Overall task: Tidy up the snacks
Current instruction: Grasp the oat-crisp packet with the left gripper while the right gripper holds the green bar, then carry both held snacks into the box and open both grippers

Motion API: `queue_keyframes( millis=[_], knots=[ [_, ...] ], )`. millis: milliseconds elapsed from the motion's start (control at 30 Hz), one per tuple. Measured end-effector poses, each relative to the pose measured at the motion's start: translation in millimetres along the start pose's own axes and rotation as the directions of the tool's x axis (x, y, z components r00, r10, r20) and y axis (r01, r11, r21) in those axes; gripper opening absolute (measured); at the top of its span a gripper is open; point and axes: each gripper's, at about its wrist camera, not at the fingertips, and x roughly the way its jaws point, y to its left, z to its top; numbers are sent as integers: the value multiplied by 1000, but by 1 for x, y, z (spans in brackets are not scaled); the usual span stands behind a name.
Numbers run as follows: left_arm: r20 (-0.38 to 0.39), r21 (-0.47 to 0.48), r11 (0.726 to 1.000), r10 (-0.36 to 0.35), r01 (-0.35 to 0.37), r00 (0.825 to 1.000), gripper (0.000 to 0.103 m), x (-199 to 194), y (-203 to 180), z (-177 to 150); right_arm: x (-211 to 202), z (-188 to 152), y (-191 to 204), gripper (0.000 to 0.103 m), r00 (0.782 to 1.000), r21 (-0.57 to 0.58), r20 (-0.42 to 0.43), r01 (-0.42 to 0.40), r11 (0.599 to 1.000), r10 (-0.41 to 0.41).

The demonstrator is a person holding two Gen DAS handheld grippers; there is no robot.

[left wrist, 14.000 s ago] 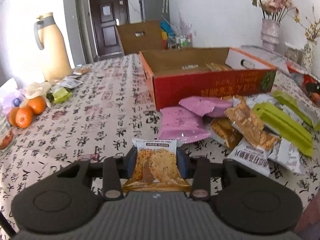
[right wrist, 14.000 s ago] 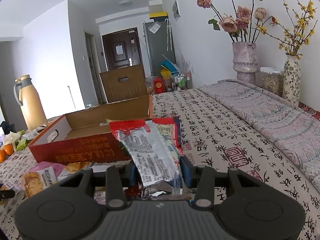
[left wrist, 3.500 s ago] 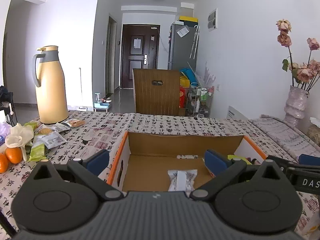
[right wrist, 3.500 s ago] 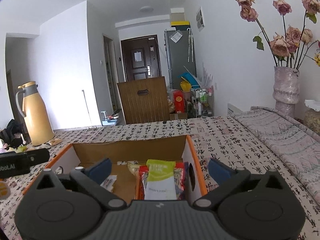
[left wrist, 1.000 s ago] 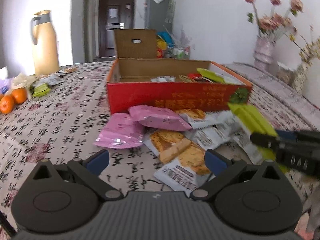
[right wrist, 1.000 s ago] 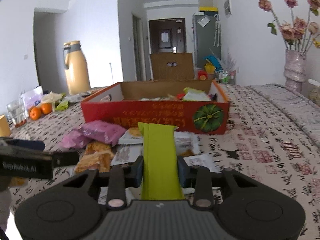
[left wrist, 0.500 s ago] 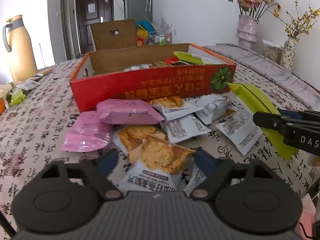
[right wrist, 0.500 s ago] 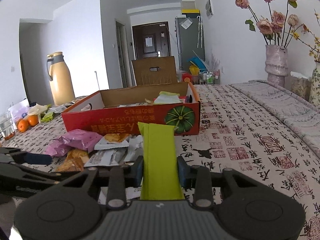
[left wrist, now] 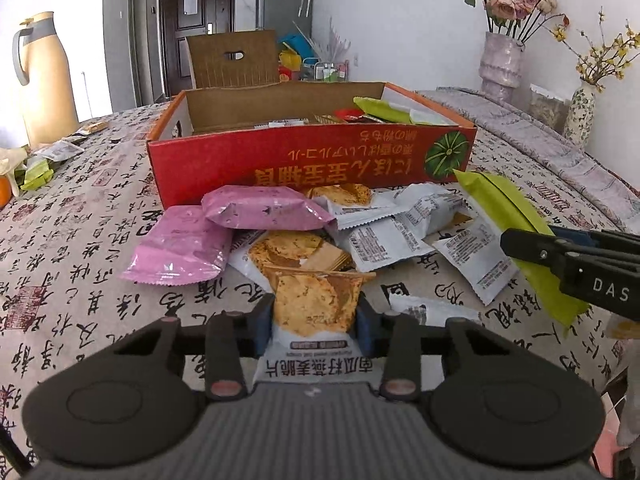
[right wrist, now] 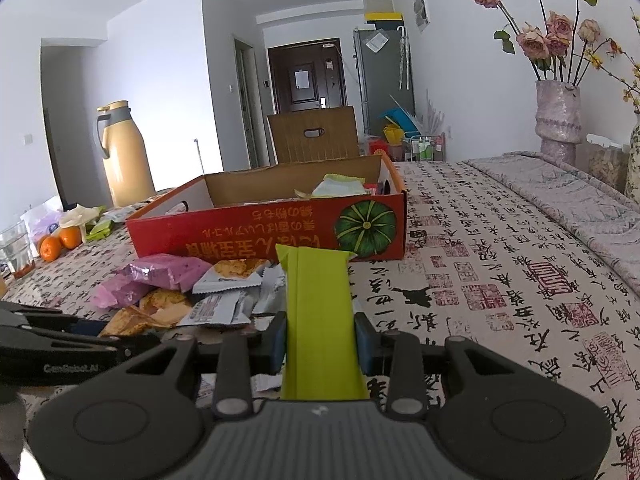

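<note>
My left gripper (left wrist: 315,330) is shut on a brown-and-white cracker packet (left wrist: 316,304) at the near edge of the snack pile. My right gripper (right wrist: 320,346) is shut on a long green snack packet (right wrist: 320,312), held above the table; it also shows in the left wrist view (left wrist: 516,232). The red cardboard box (left wrist: 312,160) stands behind the pile with several snacks inside, and shows in the right wrist view (right wrist: 272,232). Two pink packets (left wrist: 224,224) and several white packets (left wrist: 400,232) lie in front of it.
A yellow thermos jug (left wrist: 44,80) and oranges (right wrist: 60,242) stand at the left. A vase of roses (right wrist: 558,116) stands at the right. A glass (right wrist: 16,248) sits at the far left. The tablecloth (right wrist: 500,280) stretches to the right of the box.
My left gripper has closed from open onto the cracker packet after moving in low to the pile. My right gripper still holds the green packet, slightly shifted.
</note>
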Motion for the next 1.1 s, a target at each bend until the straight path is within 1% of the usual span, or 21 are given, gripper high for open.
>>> queue_keyframes(
  millis=[233,567,833,1100],
  knots=[
    [51,-2,1000,2,-2,999,41,-17,0,2,-4,2,1,33,1000,-3,10,5,1000,-5],
    [128,-8,1000,11,-10,992,41,-32,2,18,-10,11,8,33,999,-25,45,5,1000,-4],
    [193,-27,999,22,-17,981,41,-38,3,39,-7,29,16,33,996,-44,87,-3,999,7],
    [249,-61,998,39,-25,968,41,-38,6,64,6,51,22,33,992,-61,129,-3,998,10]
  ],
)
